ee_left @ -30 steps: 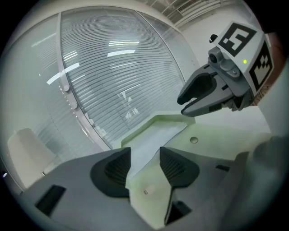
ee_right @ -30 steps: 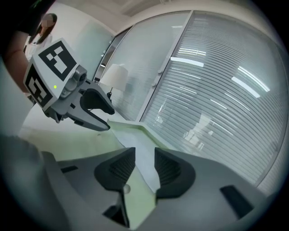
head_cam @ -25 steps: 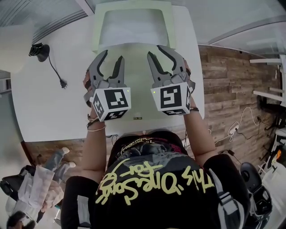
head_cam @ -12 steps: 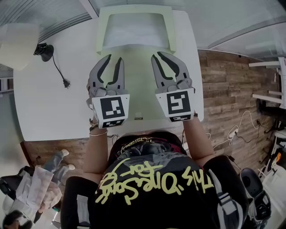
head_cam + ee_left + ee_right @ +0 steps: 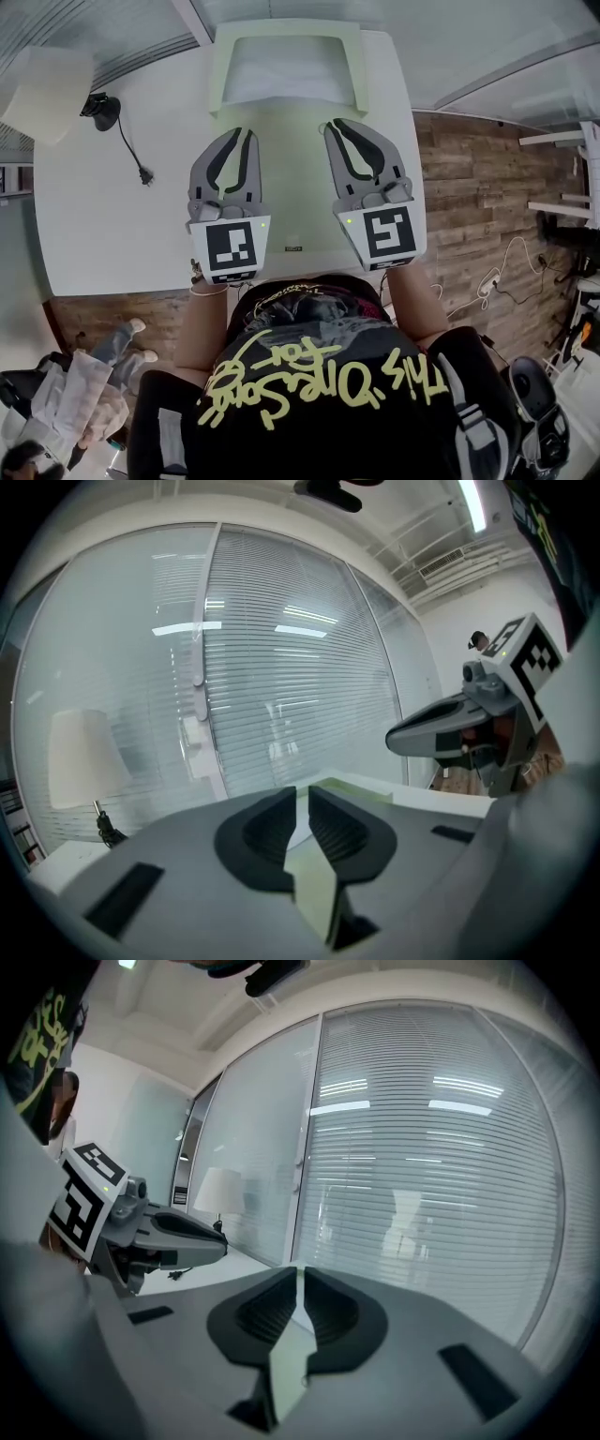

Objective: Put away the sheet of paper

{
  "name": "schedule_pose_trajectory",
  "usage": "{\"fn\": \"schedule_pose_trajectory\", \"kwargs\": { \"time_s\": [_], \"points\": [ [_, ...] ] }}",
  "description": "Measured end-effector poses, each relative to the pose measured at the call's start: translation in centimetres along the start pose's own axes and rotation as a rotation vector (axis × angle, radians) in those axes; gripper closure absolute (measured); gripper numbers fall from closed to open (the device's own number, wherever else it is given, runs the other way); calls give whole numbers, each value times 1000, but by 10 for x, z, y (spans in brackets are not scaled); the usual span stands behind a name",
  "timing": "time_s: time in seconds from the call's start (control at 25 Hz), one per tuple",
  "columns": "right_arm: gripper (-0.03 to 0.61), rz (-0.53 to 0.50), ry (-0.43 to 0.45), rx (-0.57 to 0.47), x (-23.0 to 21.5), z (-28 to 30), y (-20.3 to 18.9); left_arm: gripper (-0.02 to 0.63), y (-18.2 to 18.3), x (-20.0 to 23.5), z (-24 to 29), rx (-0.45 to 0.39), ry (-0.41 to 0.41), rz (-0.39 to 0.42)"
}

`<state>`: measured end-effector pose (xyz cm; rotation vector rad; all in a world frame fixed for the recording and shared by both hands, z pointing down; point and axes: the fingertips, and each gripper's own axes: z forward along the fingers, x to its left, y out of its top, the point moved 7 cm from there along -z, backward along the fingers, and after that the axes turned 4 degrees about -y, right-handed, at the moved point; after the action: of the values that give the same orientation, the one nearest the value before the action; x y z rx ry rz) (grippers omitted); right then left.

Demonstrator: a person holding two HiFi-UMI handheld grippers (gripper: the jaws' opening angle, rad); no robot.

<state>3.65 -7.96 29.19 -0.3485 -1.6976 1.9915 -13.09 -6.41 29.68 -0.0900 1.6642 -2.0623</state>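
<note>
Nearest the person, on the side of the sheet of paper (image 5: 291, 202) away from the tray (image 5: 217, 66), both tools hang above the paper. The left gripper (image 5: 240, 133) and the right gripper (image 5: 339, 125) point toward the tray, side by side. The jaws of each have just been closing and now stand almost together, with only a slit between the pads, clenched on nothing; the pale green seen through each slit I take for the sheet lying flat below, not a pinched edge.

The sheet lies on the table (image 5: 112, 225), reaching from the table's near edge up to the tray's near lip; whether it touches that lip I cannot tell.

The likely trouble is the pickup. A flat sheet gives closed jaws nothing to bite, so they must open and come down at an edge; pressing from above would only crease it or push it along. Lifting at one corner alone could let it sag and fold; shoving it forward could buckle it against the tray's lip instead of sliding in.

Right of the tray the table ends close by, with wooden floor (image 5: 469, 187) beyond, so a sideways slip there drops the paper. Left of the tray there is wide bare tabletop; only a black cable (image 5: 131, 155) lies there, well apart. Above the tray nothing stands in the way.
</note>
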Motion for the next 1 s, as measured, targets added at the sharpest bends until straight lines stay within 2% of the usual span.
{"fn": "schedule_pose_trajectory", "kwargs": {
  "time_s": [0.16,0.24,0.4,0.52,0.68,0.88,1.0],
  "points": [
    [552,-15,14,-55,6,-5,7,580,7,2,-5,-44,3,-1],
    [554,-14,15,-52,9,-9,7,580,7,2,-7,-37,-9,2],
    [563,-37,15,-138,13,-16,19,584,7,2,-14,-23,-16,21],
    [571,-64,5,-153,15,-20,24,588,11,2,-18,-37,-13,9],
    [571,-13,13,-171,17,-24,29,588,15,1,-20,-63,-3,-28],
    [572,49,20,-163,14,-31,31,588,15,-2,-21,-77,-5,-13],
    [572,77,22,-114,8,-34,27,589,16,-2,-21,-60,-10,10]
  ]
}}
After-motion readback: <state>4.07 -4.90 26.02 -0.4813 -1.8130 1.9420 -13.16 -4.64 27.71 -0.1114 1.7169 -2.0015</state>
